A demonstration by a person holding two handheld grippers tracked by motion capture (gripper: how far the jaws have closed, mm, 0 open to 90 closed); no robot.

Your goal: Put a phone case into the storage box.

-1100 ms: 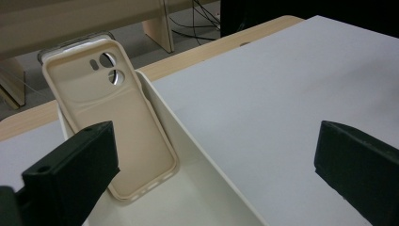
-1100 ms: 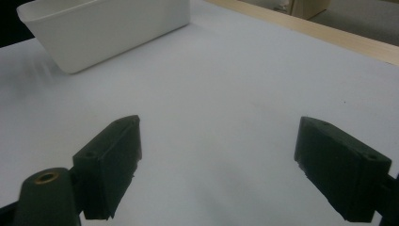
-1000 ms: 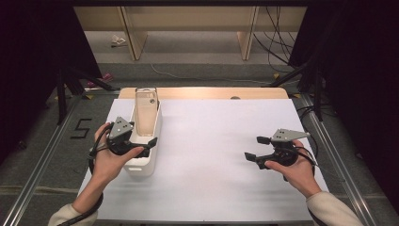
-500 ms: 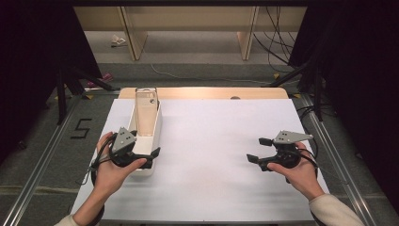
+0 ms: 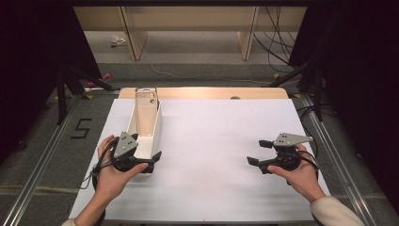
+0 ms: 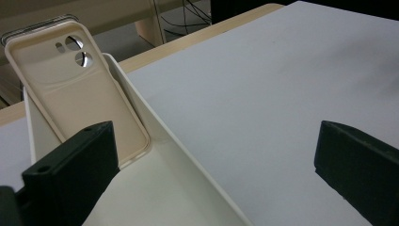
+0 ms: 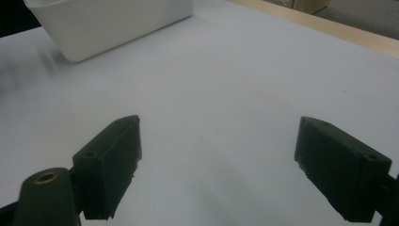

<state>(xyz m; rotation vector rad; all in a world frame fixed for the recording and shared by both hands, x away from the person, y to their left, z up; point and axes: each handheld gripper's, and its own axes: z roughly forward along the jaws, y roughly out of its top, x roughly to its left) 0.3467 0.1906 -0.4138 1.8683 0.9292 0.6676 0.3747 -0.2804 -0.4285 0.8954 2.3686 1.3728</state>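
Now straddling the near wall of the white bin, left gripper wide open; phone case leaning inside, easy to grab. Right gripper far from bin, open, waiting.

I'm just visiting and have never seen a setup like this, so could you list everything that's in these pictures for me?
Table sheet: one, white, covering the table.
Table edge: one, light wood, showing along the far side.
Tray: one, white, long and narrow, on the left part of the sheet.
Phone case: one, cream with camera holes, leaning upright in the tray's far end.
Number 5: one, black, on the grey floor to the left of the table.
Cables: several, dark, on the floor beyond the table.
Left gripper: one, black, jaws open at the tray's near end.
Right gripper: one, black, jaws open over the bare sheet.
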